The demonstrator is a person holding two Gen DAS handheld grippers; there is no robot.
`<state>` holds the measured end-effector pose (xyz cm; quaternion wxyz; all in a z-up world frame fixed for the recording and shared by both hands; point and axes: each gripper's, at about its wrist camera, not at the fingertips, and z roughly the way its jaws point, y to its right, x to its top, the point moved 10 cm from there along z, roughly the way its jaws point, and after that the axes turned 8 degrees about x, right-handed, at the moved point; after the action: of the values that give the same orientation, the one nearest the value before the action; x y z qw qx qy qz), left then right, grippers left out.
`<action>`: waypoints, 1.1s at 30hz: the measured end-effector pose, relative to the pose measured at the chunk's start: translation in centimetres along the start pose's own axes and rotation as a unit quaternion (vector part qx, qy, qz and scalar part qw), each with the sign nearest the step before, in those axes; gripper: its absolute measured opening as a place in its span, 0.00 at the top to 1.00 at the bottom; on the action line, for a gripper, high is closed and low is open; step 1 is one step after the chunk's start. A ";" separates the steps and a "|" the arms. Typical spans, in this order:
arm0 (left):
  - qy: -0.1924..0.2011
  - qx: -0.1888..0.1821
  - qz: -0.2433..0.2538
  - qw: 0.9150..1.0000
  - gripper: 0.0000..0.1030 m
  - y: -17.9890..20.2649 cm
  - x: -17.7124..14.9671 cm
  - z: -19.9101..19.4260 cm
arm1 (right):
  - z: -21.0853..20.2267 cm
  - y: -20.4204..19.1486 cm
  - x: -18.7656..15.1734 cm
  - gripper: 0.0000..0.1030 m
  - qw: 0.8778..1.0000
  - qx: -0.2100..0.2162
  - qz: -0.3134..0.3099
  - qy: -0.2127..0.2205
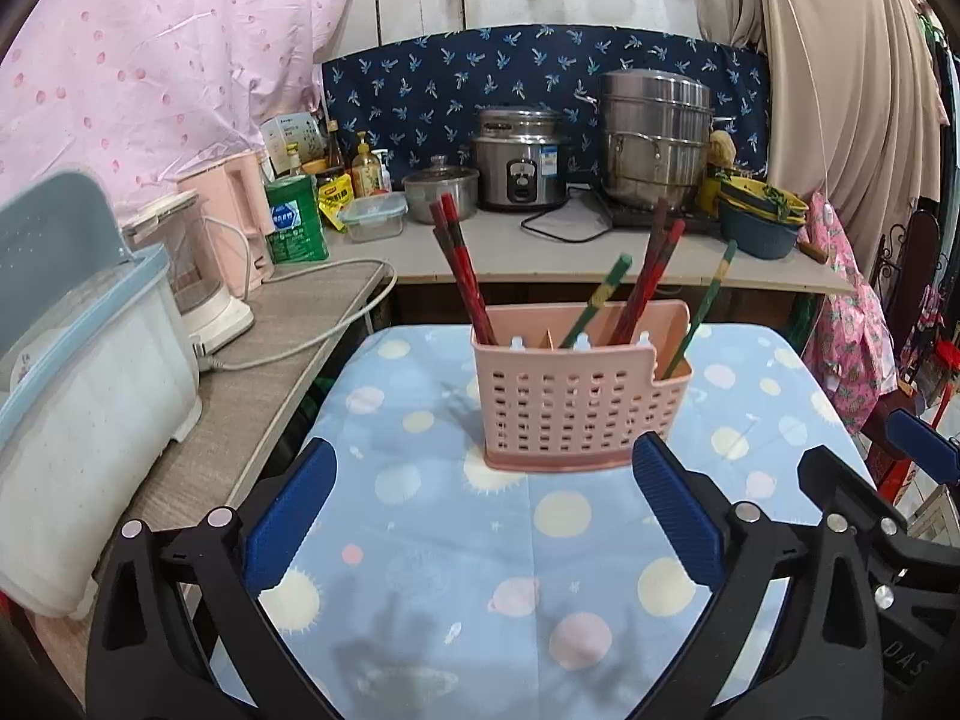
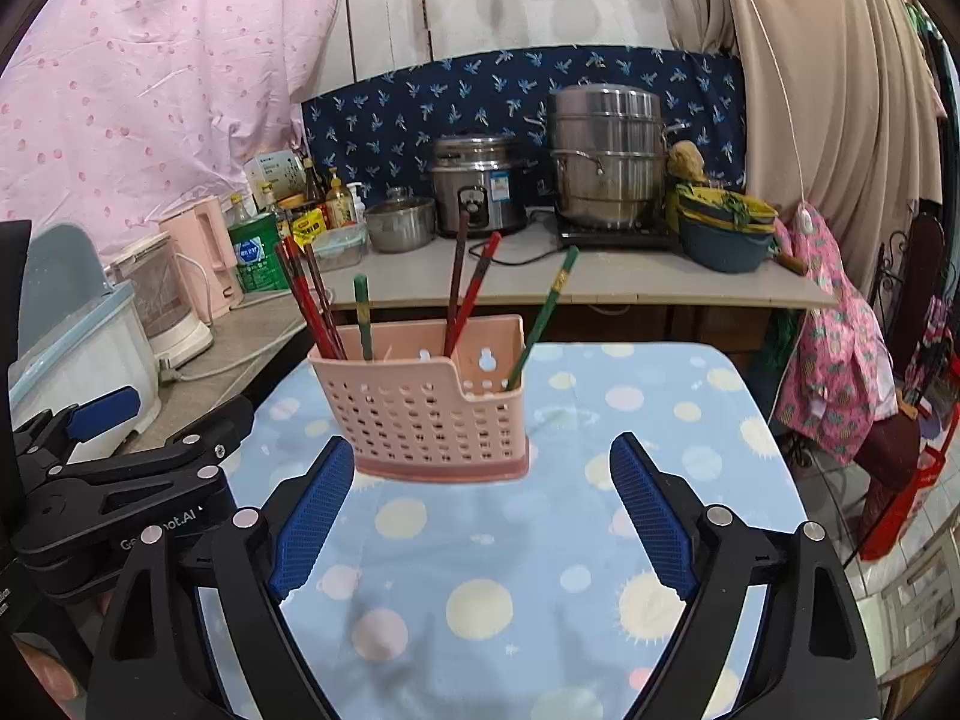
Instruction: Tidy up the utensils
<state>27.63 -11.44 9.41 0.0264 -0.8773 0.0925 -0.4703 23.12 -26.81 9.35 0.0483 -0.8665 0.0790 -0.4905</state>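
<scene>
The holder point(image 1: 570, 396) stands upright on the tablecloth point(image 1: 456, 546), near its far edge. We see every chopstick already in it: the red pairs point(image 1: 459, 267) in the left and middle sections, one green stick point(image 1: 594, 300) between them, another green stick point(image 1: 702, 312) in the low right pocket. No loose utensil shows on the cloth. We judge the sorting essentially done. Our left gripper point(image 1: 480, 516) and right gripper point(image 2: 480, 516) hang short of the holder, jaws spread wide, nothing between them.
</scene>
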 end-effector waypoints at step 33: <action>-0.094 0.049 -0.002 0.994 0.07 -3.1 -11.3 1.4 | -0.7 3.4 -10.7 0.13 0.995 -0.064 0.012 -0.071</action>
<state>23.13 -6.33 -0.19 0.0770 -0.9156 0.0651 -0.3893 16.81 -28.14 0.15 0.0040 -0.8996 0.1172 -0.4206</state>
